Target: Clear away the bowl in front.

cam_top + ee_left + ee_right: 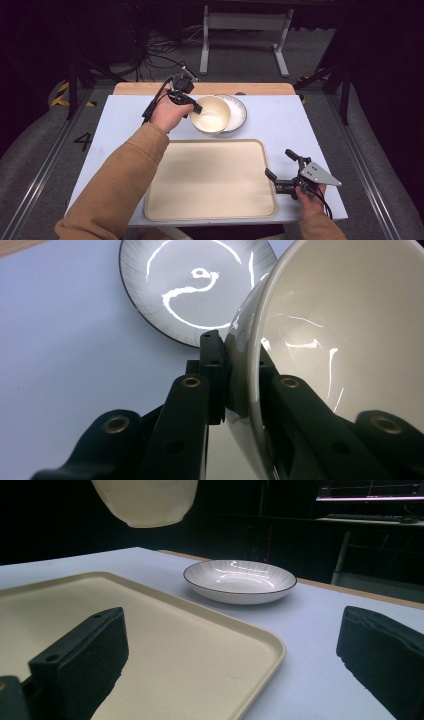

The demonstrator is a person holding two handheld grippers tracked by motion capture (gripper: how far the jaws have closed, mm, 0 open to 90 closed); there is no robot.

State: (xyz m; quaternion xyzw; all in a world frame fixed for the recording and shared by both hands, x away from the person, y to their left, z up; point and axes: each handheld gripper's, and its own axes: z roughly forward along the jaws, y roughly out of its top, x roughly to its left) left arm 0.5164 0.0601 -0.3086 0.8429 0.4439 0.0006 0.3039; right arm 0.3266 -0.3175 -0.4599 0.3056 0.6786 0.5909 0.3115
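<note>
My left gripper (196,106) is shut on the rim of a cream bowl (211,114) and holds it in the air, above and partly over a white dark-rimmed plate (237,112). In the left gripper view the jaws pinch the bowl's wall (260,370) from both sides, with the plate (185,285) on the table beyond. The bowl's underside (145,500) hangs at the top of the right gripper view, the plate (240,580) resting behind. My right gripper (281,166) stands open at the right edge of the cream tray (210,180), nothing between its jaws.
The pale blue table top (280,120) has a wooden strip (150,88) along its far edge. The tray (200,650) lies bare near the front. Dark floor, cables and a desk frame (245,30) lie beyond the table.
</note>
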